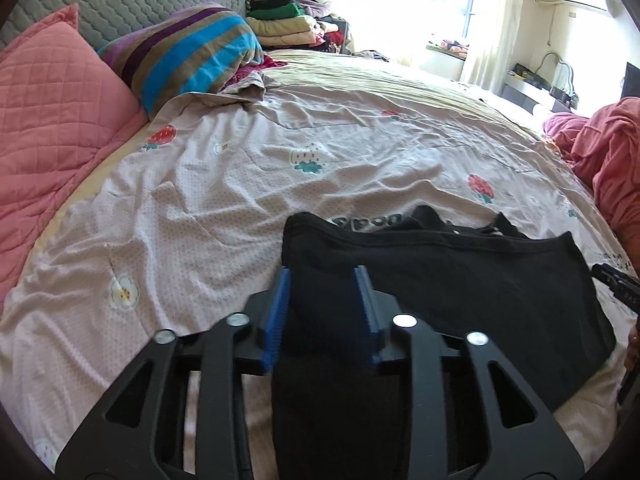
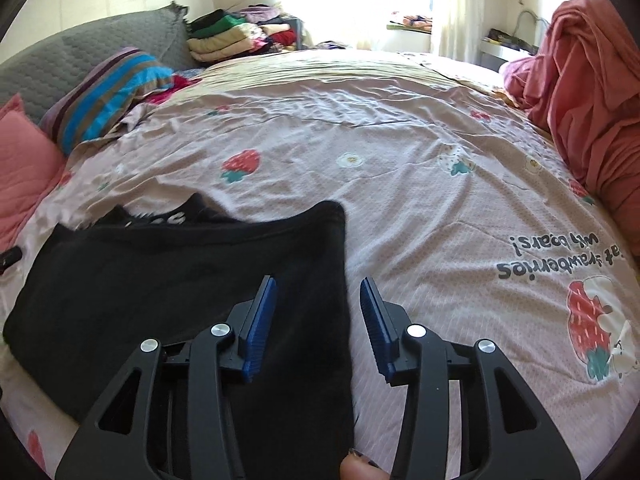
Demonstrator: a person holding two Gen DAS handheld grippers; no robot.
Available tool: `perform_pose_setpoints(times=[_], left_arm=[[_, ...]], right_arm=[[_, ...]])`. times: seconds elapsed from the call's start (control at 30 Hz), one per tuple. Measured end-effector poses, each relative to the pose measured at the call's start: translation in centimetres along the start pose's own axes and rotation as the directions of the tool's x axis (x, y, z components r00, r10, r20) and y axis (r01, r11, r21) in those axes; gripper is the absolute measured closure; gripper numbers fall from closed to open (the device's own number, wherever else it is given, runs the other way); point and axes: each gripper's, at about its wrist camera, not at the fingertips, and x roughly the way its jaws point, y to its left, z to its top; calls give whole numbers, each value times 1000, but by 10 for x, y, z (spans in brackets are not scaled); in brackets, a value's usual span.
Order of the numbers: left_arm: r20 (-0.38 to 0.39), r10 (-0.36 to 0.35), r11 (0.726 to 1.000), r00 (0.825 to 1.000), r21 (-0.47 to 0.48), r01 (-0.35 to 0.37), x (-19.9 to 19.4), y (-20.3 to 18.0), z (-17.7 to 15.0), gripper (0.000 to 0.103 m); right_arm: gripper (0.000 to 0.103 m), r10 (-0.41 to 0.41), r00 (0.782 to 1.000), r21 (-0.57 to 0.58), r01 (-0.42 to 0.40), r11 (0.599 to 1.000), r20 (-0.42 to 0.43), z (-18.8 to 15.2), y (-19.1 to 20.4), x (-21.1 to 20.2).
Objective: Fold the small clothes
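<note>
**poster1:** While the black garment (image 1: pixel 440 280) is lying flat on the strawberry-print bedsheet (image 1: pixel 240 200), can anyone tell me where it sits relative to the two grippers?

**poster2:** Sure. From the left wrist cam, the left gripper (image 1: pixel 325 312) hangs over the garment's left edge. The blue pads (image 1: pixel 280 316) stand a modest way apart with black cloth showing between them, but they don't look pressed onto it, so nothing's pinched. The rest of the garment spreads off to the right, and white lettering peeks out at its far edge.

**poster1:** And the other side?

**poster2:** On the right wrist cam, the right gripper (image 2: pixel 318 320) straddles the garment's right edge (image 2: pixel 180 280). Left pad is over the black fabric, right pad is over bare sheet. The gap there is a bit wider than on the left one, and again no grip on anything. A fingertip (image 2: pixel 356 466) shows at the bottom of that view.

**poster1:** What's around it?

**poster2:** Striped pillow (image 1: pixel 188 48) and pink quilt (image 1: pixel 52 112) far left, folded clothes stack (image 2: pixel 224 36) by the far wall, pink bedding heap (image 2: pixel 592 92) on the right. All well apart from the garment.
</note>
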Motion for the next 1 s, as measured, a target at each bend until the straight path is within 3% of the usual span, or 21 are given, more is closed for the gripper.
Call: perform_pose_setpoints(times=[0.2,0.33,0.5,0.7,1.0], left_arm=[[-31,-64,998,997,0,64,-9,-12,-14,67],[-96,-116,993,989,-6,116,-5,-20,-33,63],[-144,-91,995,985,33,96,-4,-29,-54,61],[-144,-109,994,983,-5,110,-11,-23,-67,60],[-133,-111,994,985,-15,110,-17,-26,-72,54]], right_arm=[[58,65,998,-69,-66,995,-21,-18,20,-19],[56,95,994,-135,-101,986,-50,-35,35,-26],[55,89,989,-156,-107,982,-115,-58,40,-25],[55,83,986,-126,-101,987,-143,-75,29,-29],[55,98,986,-104,-112,988,-134,-83,23,-40]])
